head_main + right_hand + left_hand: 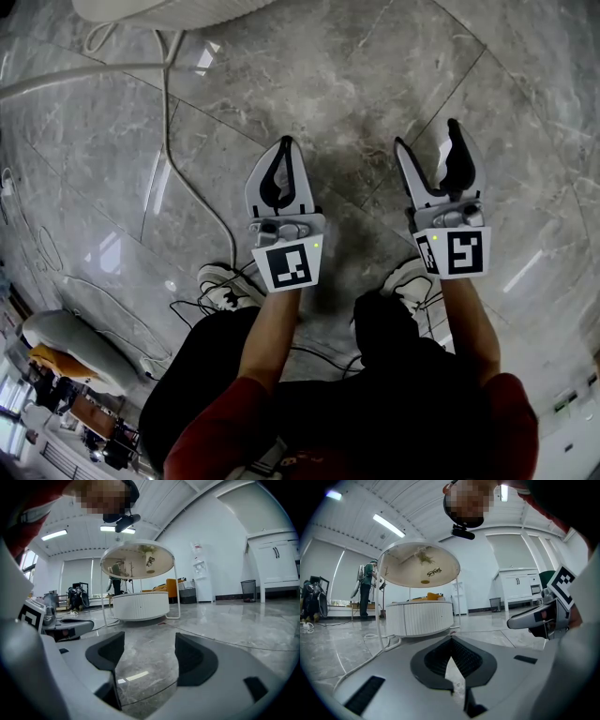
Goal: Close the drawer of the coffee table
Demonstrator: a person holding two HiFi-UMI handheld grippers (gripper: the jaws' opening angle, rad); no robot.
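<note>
The round white coffee table, a ribbed drum under a round top on a thin white frame, stands a few steps ahead on the marble floor. The right gripper view also shows the drum, and its near edge touches the top of the head view. The drum's face looks flush, and I cannot make out an open drawer. My left gripper is shut on nothing. My right gripper is open and empty. Both hang over bare floor, well short of the table.
A white cable runs across the floor from the table towards my feet. A person stands far behind the table on the left. A white cabinet and a bin line the right wall. An orange sofa sits behind the table.
</note>
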